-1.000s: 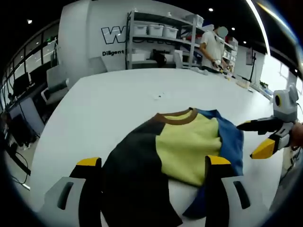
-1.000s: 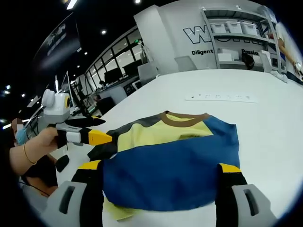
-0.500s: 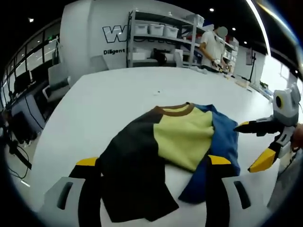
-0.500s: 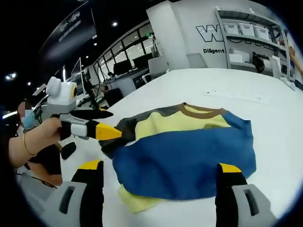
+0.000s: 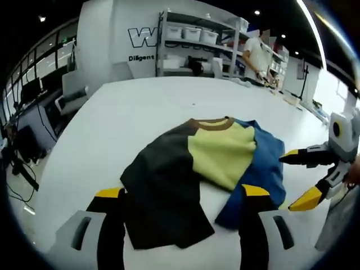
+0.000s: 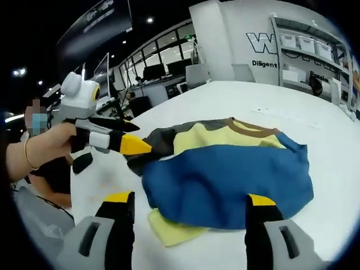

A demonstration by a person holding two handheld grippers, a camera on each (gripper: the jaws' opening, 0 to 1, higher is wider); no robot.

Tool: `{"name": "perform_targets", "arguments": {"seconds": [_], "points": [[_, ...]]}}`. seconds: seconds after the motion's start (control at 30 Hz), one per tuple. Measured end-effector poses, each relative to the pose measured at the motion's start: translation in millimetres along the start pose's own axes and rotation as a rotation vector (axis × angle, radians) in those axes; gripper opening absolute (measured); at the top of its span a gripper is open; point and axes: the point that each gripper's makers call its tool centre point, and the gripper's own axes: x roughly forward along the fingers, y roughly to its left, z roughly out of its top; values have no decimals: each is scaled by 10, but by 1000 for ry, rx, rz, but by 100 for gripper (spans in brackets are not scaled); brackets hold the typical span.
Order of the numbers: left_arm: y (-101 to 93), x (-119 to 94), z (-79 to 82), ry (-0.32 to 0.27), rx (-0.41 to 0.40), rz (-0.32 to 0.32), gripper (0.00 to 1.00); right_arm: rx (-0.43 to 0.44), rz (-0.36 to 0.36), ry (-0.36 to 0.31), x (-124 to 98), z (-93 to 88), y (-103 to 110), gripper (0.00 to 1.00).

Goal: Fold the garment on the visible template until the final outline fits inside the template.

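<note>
- On the white tabletop the garment is being kept half-folded, collar pointing away.
- Left hand-held gripper is being held wide over the dark sleeve, nearest.
- Right hand-held gripper is being held wide, empty, at the blue side.

The garment lies on the counter, partly folded — one side panel lapped over the middle. In the left gripper view the left tool sits just before its near edge, the right tool beside its right edge. Behind the counter stands a shelf — a person at its right.
</note>
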Motion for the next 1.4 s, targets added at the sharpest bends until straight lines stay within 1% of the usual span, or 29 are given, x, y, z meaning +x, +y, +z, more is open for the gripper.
{"name": "perform_targets", "arguments": {"seconds": [0.17, 0.23, 0.37, 0.47, 0.57, 0.67, 0.73, 0.8, 0.83, 0.87, 0.93, 1.03, 1.13, 1.2, 1.23, 1.3, 1.4], "points": [[33, -2, -152, 18, -23, 9, 71, -42, -23, 0, 2, -42, -10, 63], [44, 3, -197, 22, -32, 12, 69, -52, -28, -9, 9, -50, -10, 59], [52, 9, -254, 18, -42, 13, 61, -76, -35, -1, 42, -97, -2, 50], [65, 26, -302, 28, -40, 16, 54, -89, -38, -7, 51, -104, 15, 45], [65, 36, -366, 50, -33, 12, 47, -107, -26, 6, 70, -138, 54, 42], [52, 41, -393, 54, -19, 8, 44, -118, -24, 9, 82, -165, 73, 37], [57, 44, -420, 63, -17, 13, 38, -122, -32, 3, 88, -168, 67, 33], [69, 39, -425, 55, -9, 22, 31, -124, -36, 1, 87, -167, 64, 29], [79, 35, -429, 52, -2, 28, 28, -126, -38, -3, 86, -159, 64, 25], [78, 32, -441, 54, 2, 28, 26, -147, -48, 3, 77, -160, 50, 20], [101, 18, -438, 44, -18, 36, 22, -177, -52, 18, 76, -172, 48, 9], [123, 12, -447, 46, -12, 46, 17, -188, -48, 15, 86, -164, 63, 7], [140, 13, -449, 40, -37, 46, 9, -184, -51, 17, 86, -168, 54, 6], [145, 10, -454, 39, -52, 43, 2, -190, -58, 8, 66, -144, 51, 3], [147, 6, -451, 37, -55, 43, 1, -220, -57, 3, 52, -122, 55, 0], [149, 1, -442, 32, -61, 45, 0, -253, -58, 6, 38, -108, 60, 0], [156, -7, -442, 32, -62, 51, 0, -268, -57, -6, 4, -62, 46, 0]]}}
